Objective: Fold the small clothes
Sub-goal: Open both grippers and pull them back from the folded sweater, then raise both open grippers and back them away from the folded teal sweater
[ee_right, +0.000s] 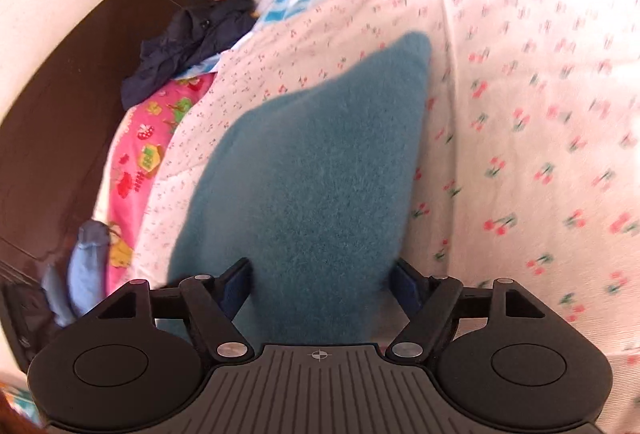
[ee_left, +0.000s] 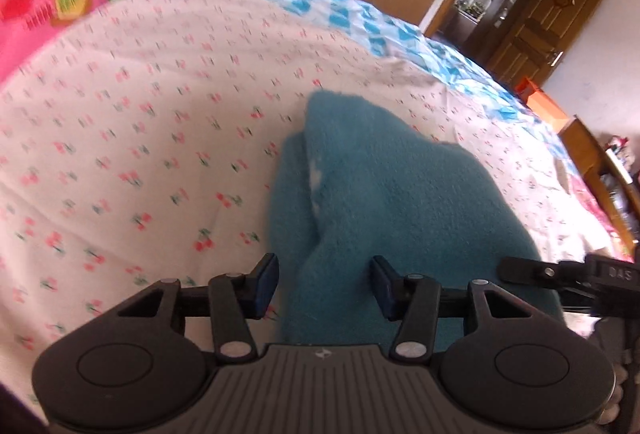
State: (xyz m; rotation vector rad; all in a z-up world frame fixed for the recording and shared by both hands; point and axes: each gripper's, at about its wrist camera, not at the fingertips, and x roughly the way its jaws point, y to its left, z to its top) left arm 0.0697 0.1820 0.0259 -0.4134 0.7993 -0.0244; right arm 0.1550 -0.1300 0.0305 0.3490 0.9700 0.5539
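Teal fleece garment (ee_right: 308, 173) lies on the cherry-print sheet (ee_left: 140, 113), between both grippers' parted jaws: left gripper (ee_left: 325, 284), right gripper (ee_right: 323, 284). The pads do not press it. Open sheet surrounds its edges.

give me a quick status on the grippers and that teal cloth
Left gripper and right gripper both open, fingers astride the teal fleece cloth. Cloth bunched on cherry-print sheet. Nothing in the way.
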